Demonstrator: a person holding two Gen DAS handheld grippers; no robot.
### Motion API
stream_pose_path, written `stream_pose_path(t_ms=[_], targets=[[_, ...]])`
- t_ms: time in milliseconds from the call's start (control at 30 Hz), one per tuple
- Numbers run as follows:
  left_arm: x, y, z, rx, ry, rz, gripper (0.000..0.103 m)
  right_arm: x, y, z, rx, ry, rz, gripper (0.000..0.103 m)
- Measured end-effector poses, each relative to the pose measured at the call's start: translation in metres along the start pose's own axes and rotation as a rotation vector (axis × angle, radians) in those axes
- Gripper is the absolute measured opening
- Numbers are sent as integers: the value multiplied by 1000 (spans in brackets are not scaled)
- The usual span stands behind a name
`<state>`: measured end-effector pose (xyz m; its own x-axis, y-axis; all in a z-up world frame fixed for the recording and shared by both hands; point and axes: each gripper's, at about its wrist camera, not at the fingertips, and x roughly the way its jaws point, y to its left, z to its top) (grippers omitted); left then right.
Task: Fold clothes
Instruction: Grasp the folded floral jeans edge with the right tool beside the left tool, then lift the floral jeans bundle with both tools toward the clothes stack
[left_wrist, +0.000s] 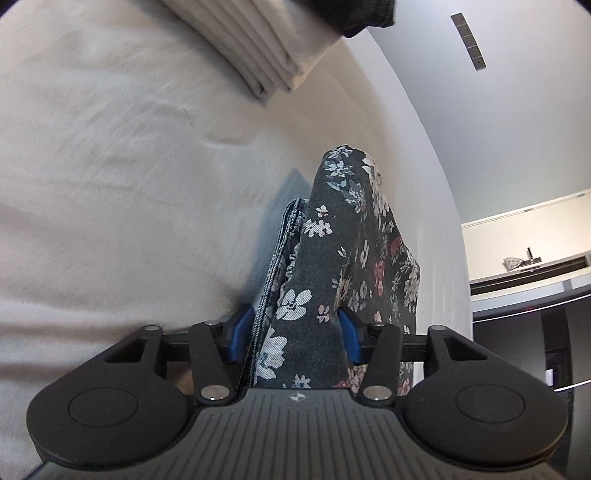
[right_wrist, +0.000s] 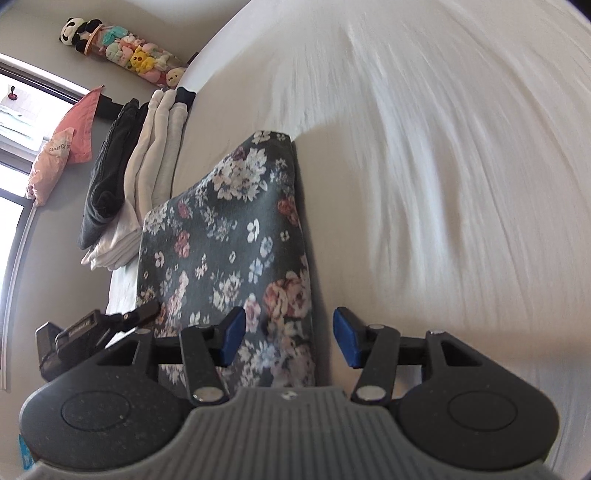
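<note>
Both grippers, left gripper (left_wrist: 295, 338) and right gripper (right_wrist: 288, 338), sit half open around the flowery cloth (right_wrist: 229, 236) without squeezing it, so the folded piece can rest on the white bed (right_wrist: 443, 184)

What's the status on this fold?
Left gripper open, floral garment between its fingers. Right gripper open over garment's edge. Folded stack beyond, nothing blocking.

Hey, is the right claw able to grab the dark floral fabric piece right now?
Probably yes. The right claw is open and the dark floral fabric piece already lies between its blue pads, with nothing in the way.
</note>
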<state>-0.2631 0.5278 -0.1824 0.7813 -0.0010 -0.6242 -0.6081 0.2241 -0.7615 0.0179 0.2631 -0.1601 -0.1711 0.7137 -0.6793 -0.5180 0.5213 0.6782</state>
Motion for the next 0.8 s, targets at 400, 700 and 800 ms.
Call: stream_pose_path(t_ms=[400, 700, 800], targets=[[16, 10, 21, -45, 108, -81, 46, -10, -21, -44, 178, 53, 97, 57], [22, 6, 28, -9, 105, -79, 46, -1, -14, -48, 228, 36, 111, 56], [22, 3, 26, 5, 91, -67, 42, 3, -7, -49, 217, 20, 81, 41]])
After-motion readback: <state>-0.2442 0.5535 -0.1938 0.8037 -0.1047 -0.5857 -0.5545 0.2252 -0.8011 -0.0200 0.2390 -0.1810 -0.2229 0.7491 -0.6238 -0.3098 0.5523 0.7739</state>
